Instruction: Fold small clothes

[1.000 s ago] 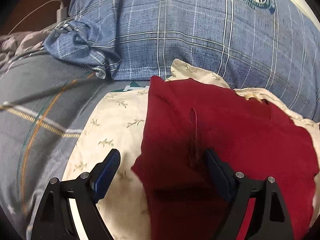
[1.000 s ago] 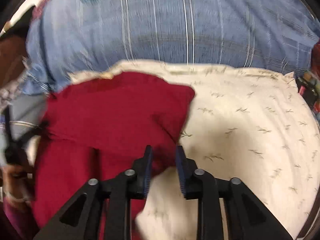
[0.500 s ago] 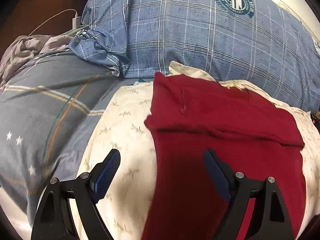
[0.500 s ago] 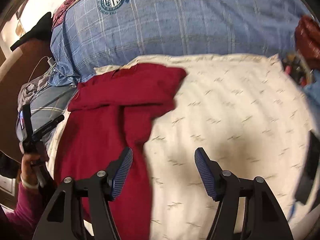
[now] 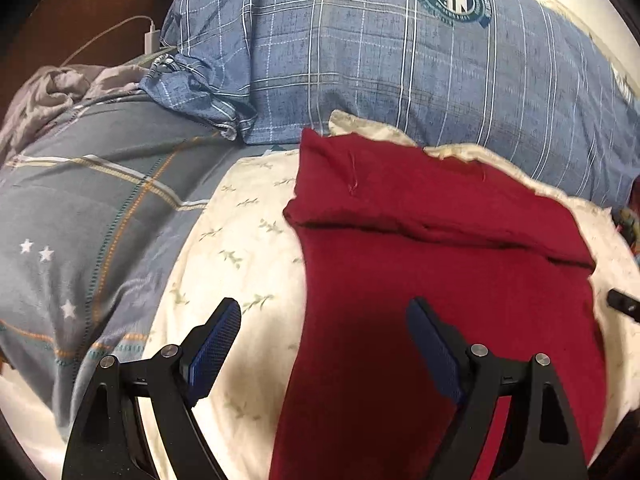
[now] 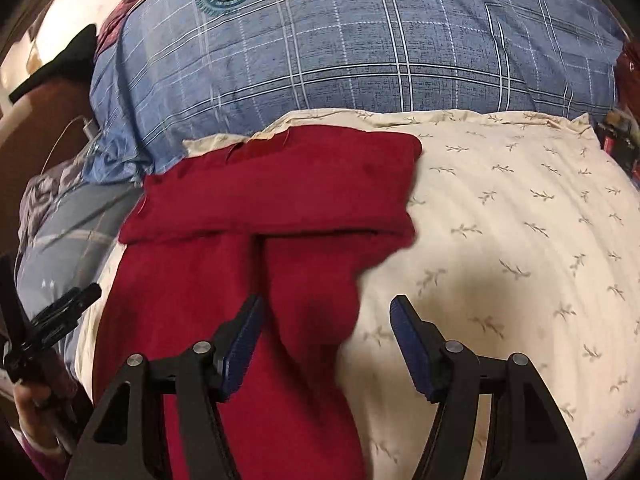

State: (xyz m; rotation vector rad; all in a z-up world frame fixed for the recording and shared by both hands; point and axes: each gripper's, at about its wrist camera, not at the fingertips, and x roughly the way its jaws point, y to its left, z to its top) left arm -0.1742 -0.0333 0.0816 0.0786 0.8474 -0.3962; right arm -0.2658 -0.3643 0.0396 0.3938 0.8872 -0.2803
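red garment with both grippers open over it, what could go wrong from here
1. The red garment lies on a soft cream floral cover; a low pinch by the right gripper may grab the cover too.
2. The folded top band rests loose and could flip open if the lower part is pulled.
3. The left gripper straddles the garment's edge and might catch only one layer.

Warm indoor light | glare upper corners | fisheye-bent edges | slight blur

Blue plaid pillow (image 5: 400, 72) at 12 o'clock. Cream leaf-print pillow (image 6: 520, 240) below it. Grey checked bedding (image 5: 80, 220) at 9 o'clock.
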